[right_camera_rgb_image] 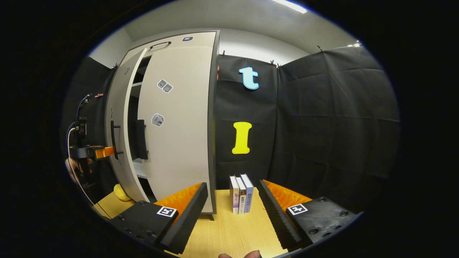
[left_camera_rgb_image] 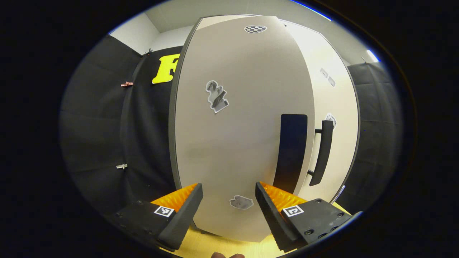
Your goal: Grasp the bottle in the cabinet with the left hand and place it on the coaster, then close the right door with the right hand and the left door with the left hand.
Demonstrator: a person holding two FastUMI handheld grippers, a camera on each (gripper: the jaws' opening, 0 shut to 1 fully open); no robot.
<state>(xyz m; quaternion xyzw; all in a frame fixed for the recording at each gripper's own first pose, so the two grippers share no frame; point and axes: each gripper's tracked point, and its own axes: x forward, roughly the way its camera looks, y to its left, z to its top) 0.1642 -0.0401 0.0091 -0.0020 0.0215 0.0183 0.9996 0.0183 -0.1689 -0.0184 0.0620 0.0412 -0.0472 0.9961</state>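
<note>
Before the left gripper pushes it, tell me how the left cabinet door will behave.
The left door looks like a flat, rigid panel, so it should likely swing as one piece without flexing. It stands partly open in the right gripper view, so a push probably closes it. The left gripper faces its smooth face, where the fingers may slide; the handle sits off to the side.

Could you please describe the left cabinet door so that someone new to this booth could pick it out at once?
Start at the tall pale cabinet standing on the wooden table against the black cloth wall. Its left door is the narrower-looking panel swung ajar, with shelves showing in the gap. Unlike the right door, which lies flat against the cabinet front, it has the left gripper by its dark bar handle.
</note>
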